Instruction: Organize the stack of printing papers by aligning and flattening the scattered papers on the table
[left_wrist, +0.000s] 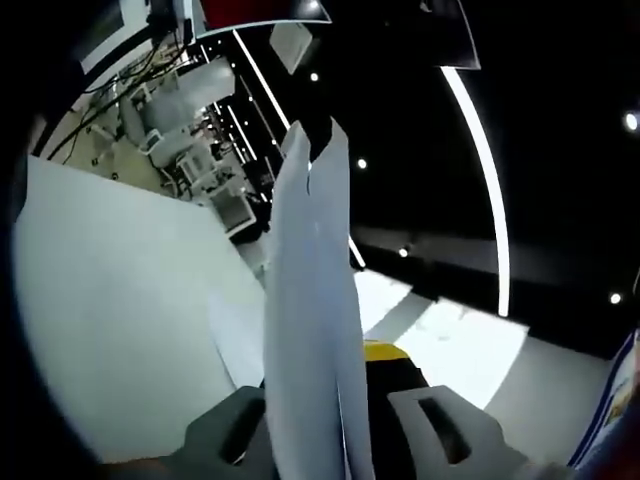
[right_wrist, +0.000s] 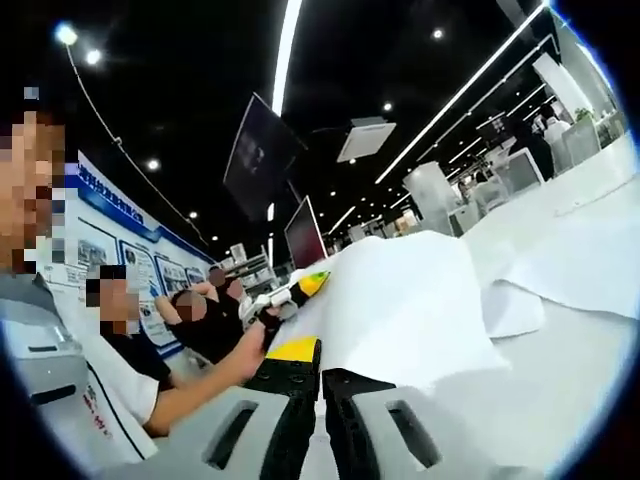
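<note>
Left gripper view
- Left gripper (left_wrist: 345, 425): grey jaws rising from the bottom edge, pressed close on a sheaf of white papers (left_wrist: 312, 300).
- Papers: held edge-on between the jaws, standing up through the middle of the view, top corner slightly bent.
- Table (left_wrist: 130, 330): white surface at left and below, one loose sheet (left_wrist: 238, 335) lying flat behind the held papers.
- Background: dark ceiling with strip lights (left_wrist: 485, 170), white equipment at upper left.

Right gripper view
- Right gripper (right_wrist: 320, 425): black jaws nearly touching, a white sheet (right_wrist: 400, 310) pinched at their tips by its edge.
- Sheet: spread out away from the jaws, bulging over the table (right_wrist: 560, 360).
- Other papers (right_wrist: 580, 260): lying scattered and overlapping at right on the table.
- People (right_wrist: 150, 330): seated at left.
</note>
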